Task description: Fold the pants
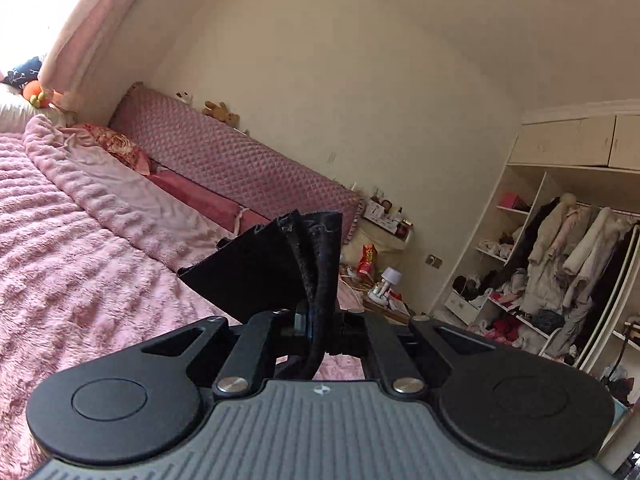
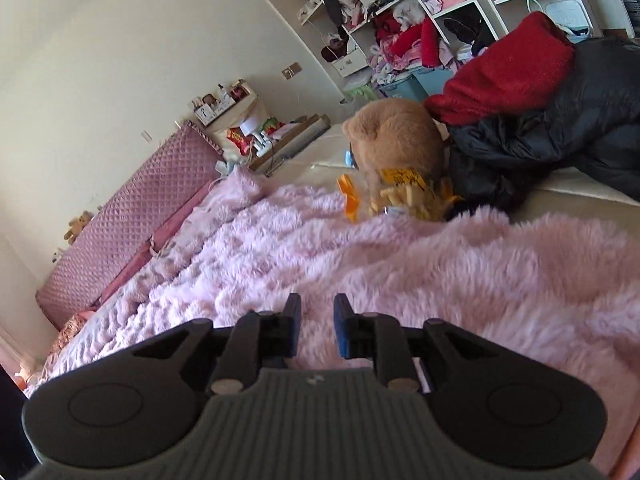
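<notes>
Slippage is my first worry: my left gripper (image 1: 316,320) has its fingers pressed together on a bunched hem or edge of the pants (image 1: 276,264), and the thick dark cloth stands up out of the pinch in several stacked layers, so I judge one layer could creep free if I pull or swing. The pants are off the bed (image 1: 80,280) here, held above the pink blanket (image 2: 400,272), with one flat panel fanning out to the left of the pinch and a rope-like seam running down between the fingers toward the camera. Their long axis, as far as I can see it, runs from my fingers up and away toward the headboard (image 1: 240,164); how much hangs below me is hidden, so I cannot tell where the far end lies. That hidden length is the second risk: it may drag on the fluffy pile and twist the fold. My right gripper (image 2: 317,326) hovers over the blanket with its fingers spread and holding nothing, well apart from the plush toy (image 2: 396,140) and the heap of red and black clothes (image 2: 540,92); with only one hand gripping, I think the cloth could skew.
</notes>
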Motion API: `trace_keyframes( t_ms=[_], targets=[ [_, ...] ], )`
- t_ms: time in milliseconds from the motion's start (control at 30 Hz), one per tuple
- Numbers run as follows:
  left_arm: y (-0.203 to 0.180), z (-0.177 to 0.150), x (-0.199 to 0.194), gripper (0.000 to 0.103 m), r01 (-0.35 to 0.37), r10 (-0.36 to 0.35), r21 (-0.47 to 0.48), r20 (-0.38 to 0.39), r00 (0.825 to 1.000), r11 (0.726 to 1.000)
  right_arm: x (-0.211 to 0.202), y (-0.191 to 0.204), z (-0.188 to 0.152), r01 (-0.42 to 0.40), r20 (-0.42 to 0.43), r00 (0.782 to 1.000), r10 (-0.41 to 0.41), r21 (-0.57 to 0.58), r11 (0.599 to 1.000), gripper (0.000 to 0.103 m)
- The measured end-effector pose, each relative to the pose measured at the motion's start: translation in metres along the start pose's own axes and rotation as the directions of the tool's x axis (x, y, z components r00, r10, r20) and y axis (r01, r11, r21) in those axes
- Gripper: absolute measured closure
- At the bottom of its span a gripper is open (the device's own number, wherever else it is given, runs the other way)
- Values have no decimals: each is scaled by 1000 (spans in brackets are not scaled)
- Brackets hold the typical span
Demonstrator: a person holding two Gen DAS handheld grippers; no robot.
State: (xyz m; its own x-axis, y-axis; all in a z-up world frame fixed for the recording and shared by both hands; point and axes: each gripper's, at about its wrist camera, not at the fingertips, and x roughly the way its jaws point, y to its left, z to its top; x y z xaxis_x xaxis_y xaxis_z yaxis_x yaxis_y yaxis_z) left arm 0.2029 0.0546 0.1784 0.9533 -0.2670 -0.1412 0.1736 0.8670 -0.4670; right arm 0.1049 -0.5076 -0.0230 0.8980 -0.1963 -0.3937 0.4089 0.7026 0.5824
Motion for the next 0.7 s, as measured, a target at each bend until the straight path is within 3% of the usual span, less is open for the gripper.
trace_keyframes(
  t_ms=[133, 267, 367, 567, 700],
  targets=[
    [-39, -33, 12, 98, 56, -53, 26, -92, 994, 998, 10, -1, 19, -23, 50, 999, 23, 4, 1000, 88],
    [-78, -71, 19, 98, 59, -40, 156, -123, 992, 986, 5, -23, 27, -167, 67, 985, 157, 183, 969, 88],
    [-106, -103, 28, 98, 88, -51, 208, -176, 983, 974, -2, -32, 42, -194, 125, 977, 170, 213, 958, 88],
    [-155, -174, 36, 98, 100, -11, 357, -244, 970, 929, -14, -51, 51, -239, 216, 959, 184, 263, 935, 88],
    [-177, -217, 43, 98, 125, 27, 462, -310, 950, 878, -16, -65, 50, -263, 237, 952, 194, 311, 913, 88]
  ],
)
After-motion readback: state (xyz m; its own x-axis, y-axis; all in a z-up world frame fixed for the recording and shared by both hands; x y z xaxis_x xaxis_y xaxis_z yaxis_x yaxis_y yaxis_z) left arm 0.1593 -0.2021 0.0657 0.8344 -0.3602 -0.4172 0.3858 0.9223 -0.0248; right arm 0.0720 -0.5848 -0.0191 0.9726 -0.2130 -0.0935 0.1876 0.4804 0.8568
